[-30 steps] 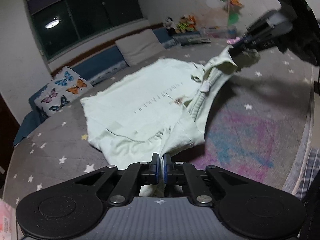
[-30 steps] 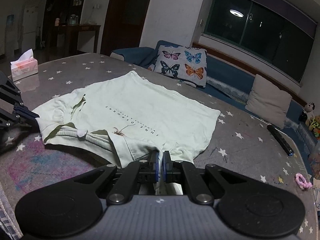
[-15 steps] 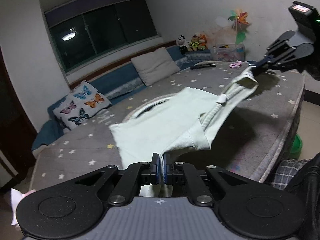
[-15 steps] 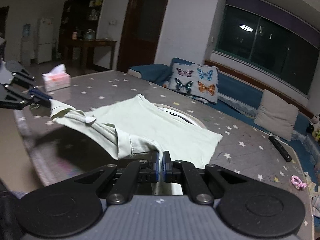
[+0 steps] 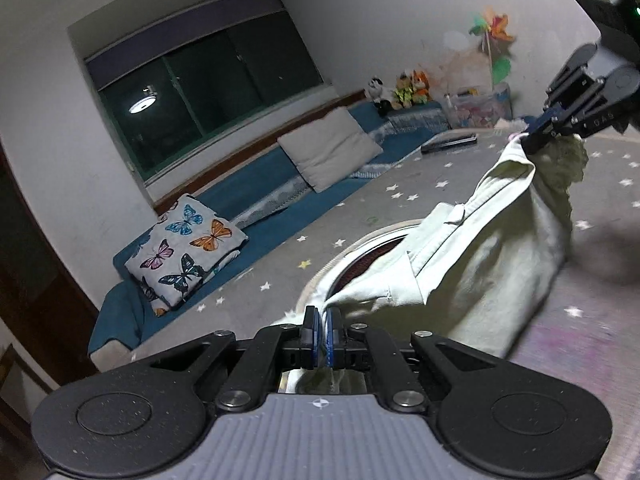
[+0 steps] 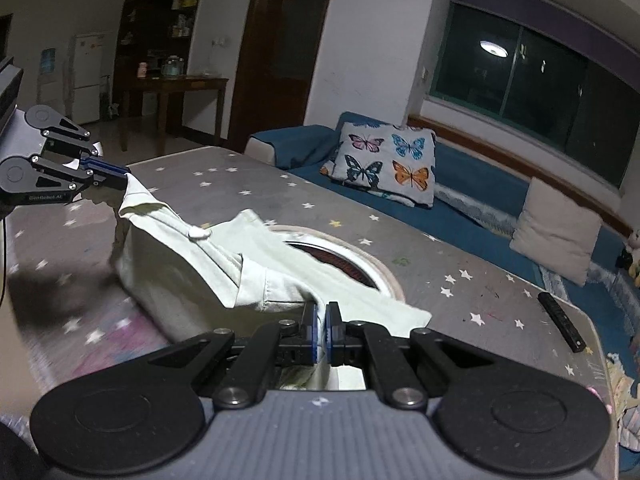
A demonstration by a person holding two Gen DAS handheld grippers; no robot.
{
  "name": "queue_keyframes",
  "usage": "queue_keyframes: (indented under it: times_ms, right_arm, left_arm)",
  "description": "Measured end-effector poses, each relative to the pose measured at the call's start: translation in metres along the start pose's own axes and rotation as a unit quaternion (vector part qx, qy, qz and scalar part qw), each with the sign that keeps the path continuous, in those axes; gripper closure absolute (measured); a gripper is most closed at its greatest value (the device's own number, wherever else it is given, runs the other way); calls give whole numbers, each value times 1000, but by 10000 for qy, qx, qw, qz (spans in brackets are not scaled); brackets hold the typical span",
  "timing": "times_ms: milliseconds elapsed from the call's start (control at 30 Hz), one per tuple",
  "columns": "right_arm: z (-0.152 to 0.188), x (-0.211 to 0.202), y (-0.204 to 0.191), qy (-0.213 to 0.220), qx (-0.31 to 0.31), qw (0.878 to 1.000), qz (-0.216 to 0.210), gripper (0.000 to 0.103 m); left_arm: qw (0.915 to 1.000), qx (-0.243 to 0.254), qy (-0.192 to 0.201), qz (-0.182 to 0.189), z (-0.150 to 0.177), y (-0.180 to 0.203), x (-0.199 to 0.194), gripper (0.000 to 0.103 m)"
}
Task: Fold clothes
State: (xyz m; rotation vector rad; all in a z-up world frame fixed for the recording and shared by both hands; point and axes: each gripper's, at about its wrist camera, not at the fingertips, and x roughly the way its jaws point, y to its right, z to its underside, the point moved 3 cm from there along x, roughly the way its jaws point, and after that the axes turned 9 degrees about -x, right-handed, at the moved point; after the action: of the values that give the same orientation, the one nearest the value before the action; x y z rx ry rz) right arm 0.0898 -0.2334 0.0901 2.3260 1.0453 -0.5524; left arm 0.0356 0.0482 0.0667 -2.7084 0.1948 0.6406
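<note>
Pale-green shirt (image 5: pixel 476 264) between clamped claws

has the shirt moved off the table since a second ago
Yes. The pale green T-shirt has risen off the star-patterned table, hanging between the left gripper and right gripper.

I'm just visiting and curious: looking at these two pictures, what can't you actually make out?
- Shirt front: both views; folded over, so any print is hidden.
- Round thing on the table: both views; the shirt covers most of it.
- Left gripper, right gripper: each shut on the shirt; the pinched cloth is hidden between the fingers.
- Toys: left view; too small and blurred.
- Shelf items: right view; too dark.
</note>
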Motion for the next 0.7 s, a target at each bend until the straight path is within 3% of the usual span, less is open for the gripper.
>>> queue_keyframes:
  times_ms: [233, 433, 533, 700]
  right_arm:
    - [-13, 72, 51, -312, 212, 9993, -45, 100]
    - [-4, 144, 87, -629, 623, 9961, -54, 98]
    - [8, 170, 102, -668, 1004, 9927, 49, 85]
    - [24, 180, 123, -491, 1570, 9862, 161, 84]
  left_arm:
    - [9991, 46, -383, 149, -25, -29, 89, 99]
    - [9949, -401, -909, 181, -12, -45, 178, 95]
    - [9916, -763, -1031, 193, -5, -50, 204, 93]
    - [9871, -1218, -1033, 70, -3, -62, 217, 80]
